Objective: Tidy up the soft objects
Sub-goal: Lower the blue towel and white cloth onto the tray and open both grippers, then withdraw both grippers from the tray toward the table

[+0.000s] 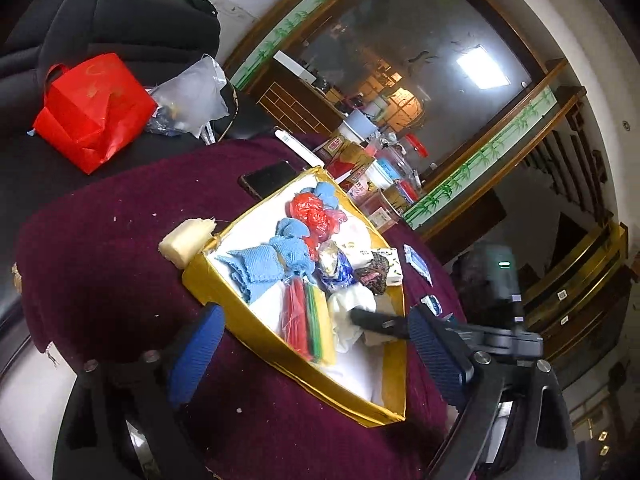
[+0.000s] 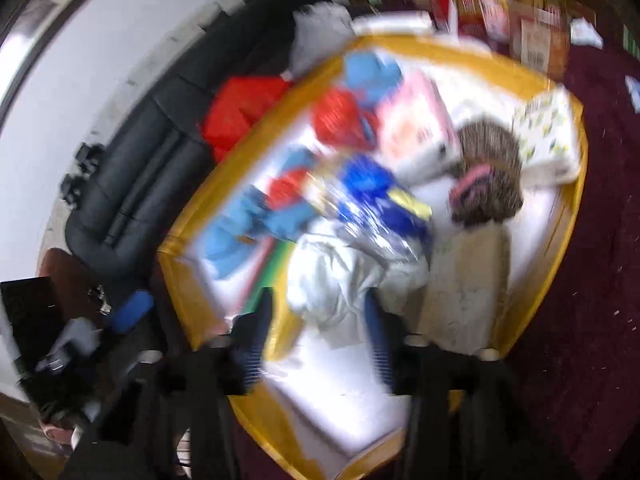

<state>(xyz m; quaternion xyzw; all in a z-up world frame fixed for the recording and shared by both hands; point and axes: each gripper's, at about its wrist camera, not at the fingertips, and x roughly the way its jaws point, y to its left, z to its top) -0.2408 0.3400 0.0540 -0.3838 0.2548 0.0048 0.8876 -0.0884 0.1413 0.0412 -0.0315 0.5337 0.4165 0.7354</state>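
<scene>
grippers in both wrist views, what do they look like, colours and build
Both look alike: the left gripper has a black frame with silver bolt heads and two fingers faced with ribbed blue pads. The right gripper, blurred in its own view, shows the same black frame and blue pads. No sleeves, cables or hands visible.

box (image 1: 224, 280) on table (image 1: 100, 248) | sponge (image 1: 186, 242) at box's outer corner | phone (image 1: 268, 179) behind box

Inside the gold box (image 1: 224, 280), bare white lining stays open only at the near corner (image 1: 360, 372). Blue knit cloth (image 1: 260, 264), coloured strips (image 1: 308, 320), a red plastic bag (image 1: 312, 212) and white cloth (image 1: 352, 308) crowd the rest. The maroon surface (image 1: 100, 248) left of the box lies open, except a pale sponge (image 1: 186, 242) touching the box corner.
</scene>
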